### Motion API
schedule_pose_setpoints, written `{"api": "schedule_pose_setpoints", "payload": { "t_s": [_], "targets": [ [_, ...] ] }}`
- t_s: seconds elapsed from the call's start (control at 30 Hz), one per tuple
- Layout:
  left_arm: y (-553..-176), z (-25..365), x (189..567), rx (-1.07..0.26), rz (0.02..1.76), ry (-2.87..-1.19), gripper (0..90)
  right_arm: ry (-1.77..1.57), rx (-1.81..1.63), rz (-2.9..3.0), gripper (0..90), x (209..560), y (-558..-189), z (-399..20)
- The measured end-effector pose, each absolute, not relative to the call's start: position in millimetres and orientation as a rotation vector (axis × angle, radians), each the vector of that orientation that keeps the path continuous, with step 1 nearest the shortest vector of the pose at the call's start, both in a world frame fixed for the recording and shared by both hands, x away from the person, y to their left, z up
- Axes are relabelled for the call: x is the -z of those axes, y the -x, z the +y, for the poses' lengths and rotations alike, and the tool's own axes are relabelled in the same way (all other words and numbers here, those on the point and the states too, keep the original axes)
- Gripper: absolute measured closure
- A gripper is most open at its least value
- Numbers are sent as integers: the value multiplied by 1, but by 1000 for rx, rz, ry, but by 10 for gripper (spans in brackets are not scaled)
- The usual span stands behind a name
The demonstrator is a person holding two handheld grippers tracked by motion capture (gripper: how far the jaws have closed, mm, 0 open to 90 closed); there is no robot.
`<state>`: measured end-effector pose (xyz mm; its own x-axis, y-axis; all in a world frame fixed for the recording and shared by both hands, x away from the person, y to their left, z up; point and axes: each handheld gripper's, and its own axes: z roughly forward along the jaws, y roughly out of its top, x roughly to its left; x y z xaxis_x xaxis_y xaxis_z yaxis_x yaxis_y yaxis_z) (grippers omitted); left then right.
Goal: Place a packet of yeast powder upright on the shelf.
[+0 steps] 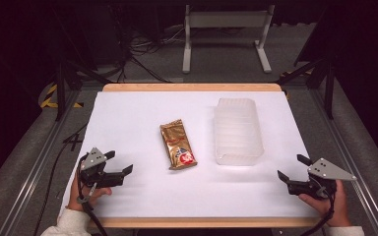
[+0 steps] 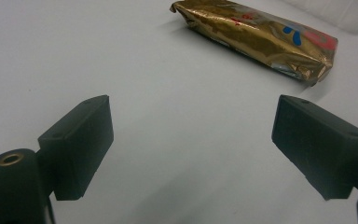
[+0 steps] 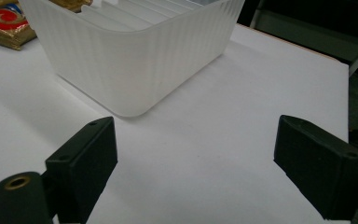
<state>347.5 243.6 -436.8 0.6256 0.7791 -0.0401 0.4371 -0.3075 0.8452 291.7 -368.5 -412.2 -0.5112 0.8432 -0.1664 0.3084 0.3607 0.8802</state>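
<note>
We are holding both grippers wide open over the near edge of the table, gripping nothing.

From the high view, we are seeing the left gripper at the near left and the right gripper at the near right, with the gold packet lying flat mid-table, just left of the translucent plastic bin. The left gripper view is showing us the gold packet beyond its spread jaws; the right gripper view is facing the ribbed bin, the packet's red-printed end peeking past its far-left side.

high: overhead, forward | gripper views: low, close | shared: gold packet
</note>
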Motion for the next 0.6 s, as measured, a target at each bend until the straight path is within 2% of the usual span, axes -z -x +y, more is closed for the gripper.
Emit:
{"api": "schedule_pose_setpoints", "payload": {
  "t_s": [0.03, 0.17, 0.37, 0.6],
  "targets": [
    [-348, 242, 437, -497, 955, -1960, 158, -997, -1102, 2005, 139, 412, -291, -368],
    [-367, 242, 440, -402, 941, -1955, 174, -994, -1089, 2014, 139, 410, -292, -362],
    [-388, 236, 439, -257, 946, -1942, 306, -975, -1058, 2039, 141, 411, -292, -350],
    [-418, 215, 429, -205, 967, -1908, 304, -1019, -1048, 2016, 149, 412, -291, -340]
  ]
}}
